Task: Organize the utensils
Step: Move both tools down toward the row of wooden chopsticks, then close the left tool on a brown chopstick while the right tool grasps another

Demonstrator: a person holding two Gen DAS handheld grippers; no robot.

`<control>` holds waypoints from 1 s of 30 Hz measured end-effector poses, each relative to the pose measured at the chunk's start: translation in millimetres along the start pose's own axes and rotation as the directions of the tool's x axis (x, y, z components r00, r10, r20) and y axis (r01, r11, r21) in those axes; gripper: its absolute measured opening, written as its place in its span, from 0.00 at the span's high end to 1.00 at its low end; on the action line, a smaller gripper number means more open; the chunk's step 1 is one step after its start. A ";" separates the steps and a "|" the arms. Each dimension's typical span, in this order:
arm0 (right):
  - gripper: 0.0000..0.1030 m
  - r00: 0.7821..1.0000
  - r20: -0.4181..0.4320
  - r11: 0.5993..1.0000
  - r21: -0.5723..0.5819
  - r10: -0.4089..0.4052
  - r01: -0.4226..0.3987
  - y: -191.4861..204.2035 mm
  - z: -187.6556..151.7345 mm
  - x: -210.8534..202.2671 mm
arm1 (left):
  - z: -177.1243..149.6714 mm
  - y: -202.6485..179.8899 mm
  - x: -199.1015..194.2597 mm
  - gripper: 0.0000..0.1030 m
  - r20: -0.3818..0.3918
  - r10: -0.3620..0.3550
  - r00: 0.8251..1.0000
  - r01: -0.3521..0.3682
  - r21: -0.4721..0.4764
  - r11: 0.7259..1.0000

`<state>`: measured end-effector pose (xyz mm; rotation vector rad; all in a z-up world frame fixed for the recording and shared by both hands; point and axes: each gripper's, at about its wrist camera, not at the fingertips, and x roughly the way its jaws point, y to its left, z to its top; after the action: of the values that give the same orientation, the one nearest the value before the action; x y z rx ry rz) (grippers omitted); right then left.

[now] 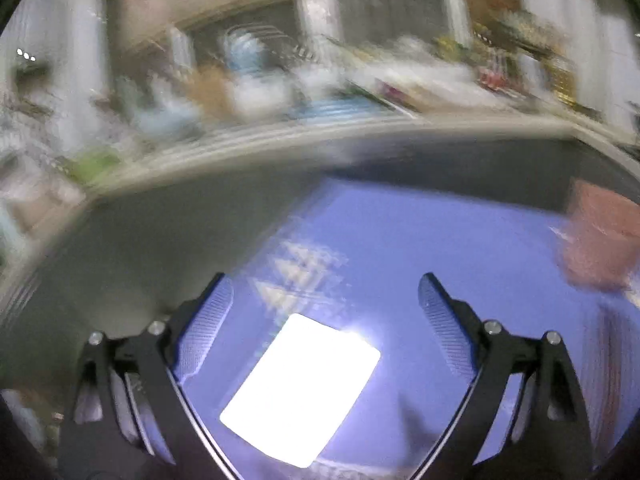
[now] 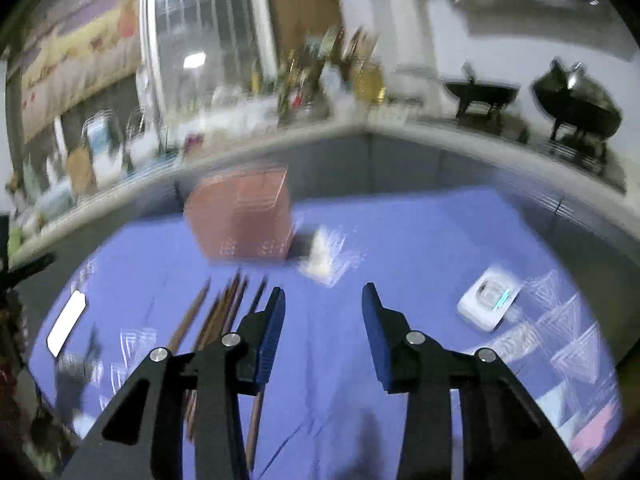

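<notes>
Blue cloth [image 2: 400, 232] covers the counter under both claws. Left claw [image 1: 326, 296] gapes wide above a glaring white rectangle [image 1: 300, 390], nothing between. Right claw [image 2: 324, 300] stands narrower, empty. Brown chopsticks [image 2: 212, 312] lie lower left; pink basket [image 2: 242, 216] beyond.

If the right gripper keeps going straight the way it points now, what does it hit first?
Probably bare blue tablecloth: the open right gripper aims down at cloth between the pink slotted plastic basket and the small white device. The brown wooden chopsticks lie off to its left. Blur makes depth uncertain.
</notes>
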<state>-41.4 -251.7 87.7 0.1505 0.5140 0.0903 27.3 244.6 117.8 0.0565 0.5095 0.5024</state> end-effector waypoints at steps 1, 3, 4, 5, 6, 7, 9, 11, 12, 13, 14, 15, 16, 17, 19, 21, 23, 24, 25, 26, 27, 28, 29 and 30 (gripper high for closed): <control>0.60 1.000 -0.013 1.000 -0.002 0.006 -0.006 -1.1 1.2 3.4 | 8.2 16.5 -4.8 0.13 0.029 0.037 0.999 -0.036 -0.028 0.999; 0.60 0.996 -0.086 1.000 -0.012 0.026 -0.027 2.5 -8.1 22.9 | 17.8 39.9 -11.7 0.13 0.027 -0.010 1.000 0.013 -0.089 0.996; 0.60 0.992 -0.119 0.999 -0.016 0.033 -0.035 7.2 -13.0 31.3 | 18.1 39.9 -14.6 0.13 0.021 -0.038 0.999 0.040 -0.089 0.995; 0.61 0.982 -0.179 0.998 -0.021 0.052 -0.057 13.0 -23.4 47.5 | 16.8 35.2 -16.7 0.13 0.014 -0.073 0.997 0.073 -0.080 0.994; 0.61 0.975 -0.212 0.997 -0.026 0.060 -0.067 17.9 -30.6 55.5 | 12.3 24.4 -19.4 0.13 -0.002 -0.136 0.991 0.136 -0.058 0.989; 0.62 0.967 -0.246 0.996 -0.027 0.071 -0.080 22.5 -37.3 65.6 | 5.2 9.1 -21.3 0.13 -0.028 -0.214 0.977 0.213 -0.034 0.977; 0.65 0.949 -0.299 0.994 -0.020 0.098 -0.109 32.0 -45.6 81.0 | -11.6 -21.4 -22.4 0.22 -0.098 -0.348 0.932 0.350 0.003 0.937; 0.67 0.935 -0.341 0.992 -0.038 0.101 -0.122 42.7 -49.5 97.3 | -29.8 -60.0 -22.2 0.36 -0.188 -0.464 0.866 0.479 0.047 0.876; 0.68 0.932 -0.350 0.992 -0.047 0.097 -0.121 47.0 -47.7 102.0 | -40.9 -85.3 -21.9 0.43 -0.240 -0.516 0.822 0.544 0.065 0.837; 0.68 0.927 -0.362 0.991 -0.050 0.099 -0.125 49.4 -46.0 109.1 | -53.1 -112.1 -22.3 0.46 -0.298 -0.566 0.769 0.611 0.082 0.788; 0.69 0.923 -0.371 0.990 -0.053 0.100 -0.128 50.3 -43.3 113.7 | -58.9 -128.3 -23.3 0.49 -0.324 -0.588 0.741 0.642 0.088 0.761; 0.69 0.919 -0.381 0.990 -0.060 0.098 -0.130 52.2 -42.5 120.1 | -67.8 -148.8 -22.2 0.53 -0.361 -0.617 0.699 0.687 0.098 0.720; 0.69 0.915 -0.391 0.989 -0.069 0.095 -0.132 53.2 -41.7 126.5 | -72.0 -162.2 -18.3 0.55 -0.388 -0.621 0.681 0.702 0.103 0.705; 0.69 0.912 -0.401 0.988 -0.076 0.091 -0.132 55.4 -40.7 132.1 | -78.5 -178.0 -13.8 0.61 -0.427 -0.628 0.651 0.724 0.101 0.682; 0.68 0.902 -0.424 0.987 -0.092 0.080 -0.131 57.0 -39.4 144.4 | -87.6 -201.6 -10.7 0.67 -0.469 -0.634 0.615 0.750 0.099 0.655; 0.68 0.894 -0.444 0.986 -0.108 0.063 -0.123 56.2 -38.5 155.5 | -94.6 -213.5 -8.4 0.67 -0.486 -0.613 0.623 0.743 0.123 0.657; 0.69 0.884 -0.465 0.985 -0.126 0.050 -0.122 55.4 -38.1 165.2 | -92.6 -225.7 0.1 0.68 -0.510 -0.595 0.621 0.741 0.134 0.658; 0.68 0.878 -0.476 0.982 -0.143 0.038 -0.120 56.3 -38.5 171.6 | -93.4 -229.9 1.9 0.70 -0.519 -0.577 0.631 0.732 0.151 0.664; 0.68 0.876 -0.481 0.981 -0.153 0.033 -0.120 56.8 -38.8 175.5 | -95.7 -234.3 1.5 0.70 -0.520 -0.563 0.642 0.723 0.166 0.670; 0.68 0.872 -0.489 0.978 -0.173 0.019 -0.119 57.8 -39.4 180.6 | -95.4 -233.5 1.9 0.71 -0.507 -0.555 0.659 0.711 0.181 0.680; 0.69 0.870 -0.493 0.976 -0.179 0.016 -0.120 57.7 -39.7 183.3 | -95.2 -232.6 3.1 0.72 -0.515 -0.551 0.657 0.712 0.182 0.678; 0.68 0.867 -0.498 0.976 -0.184 0.013 -0.120 57.2 -40.1 185.9 | -92.4 -236.8 5.0 0.72 -0.521 -0.551 0.652 0.713 0.177 0.678; 0.68 0.870 -0.493 0.974 -0.195 0.004 -0.115 56.9 -39.3 187.3 | -91.4 -236.0 5.7 0.73 -0.520 -0.547 0.655 0.710 0.177 0.682; 0.68 0.870 -0.492 0.972 -0.206 0.000 -0.116 57.3 -38.5 188.7 | -90.8 -238.6 5.3 0.73 -0.519 -0.540 0.662 0.705 0.188 0.684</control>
<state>100.4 -167.3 -26.9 -0.0900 1.0042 0.2507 94.2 31.3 -5.5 0.1311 1.0100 -0.3129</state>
